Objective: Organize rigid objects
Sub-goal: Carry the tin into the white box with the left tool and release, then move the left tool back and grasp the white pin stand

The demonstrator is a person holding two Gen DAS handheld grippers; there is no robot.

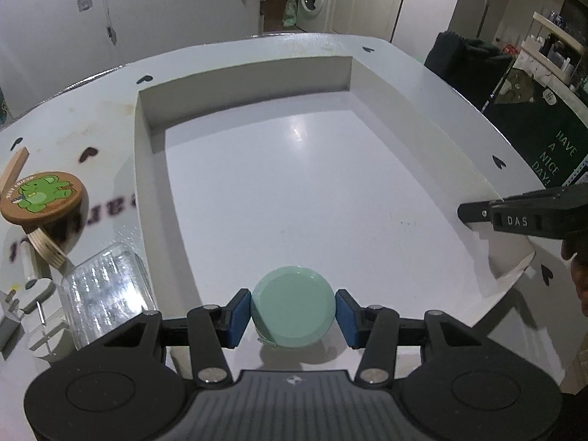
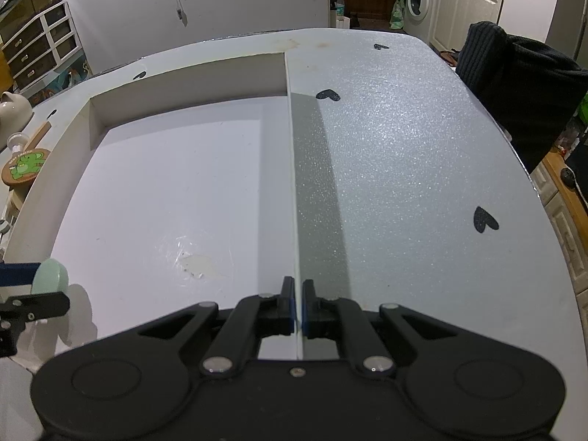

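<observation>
A round mint-green case (image 1: 294,307) sits between the blue pads (image 1: 238,318) of my left gripper (image 1: 293,310), which is shut on it just above the near floor of the shallow white box (image 1: 330,73). The right wrist view shows the same case (image 2: 49,275) at the far left edge, beside a blue pad of that gripper. My right gripper (image 2: 298,305) is shut on the thin right wall of the box (image 2: 293,183), with one finger on each side of it. In the left wrist view that gripper (image 1: 474,213) reaches in from the right onto the box's rim.
Left of the box lie a wooden coaster with a green elephant (image 1: 42,198), a wooden ring (image 1: 46,248), a clear plastic container (image 1: 106,294) and a white plug (image 1: 33,290). The grey tabletop with black hearts (image 2: 422,147) spreads to the right. Dark cloth (image 2: 514,84) hangs beyond the table's right edge.
</observation>
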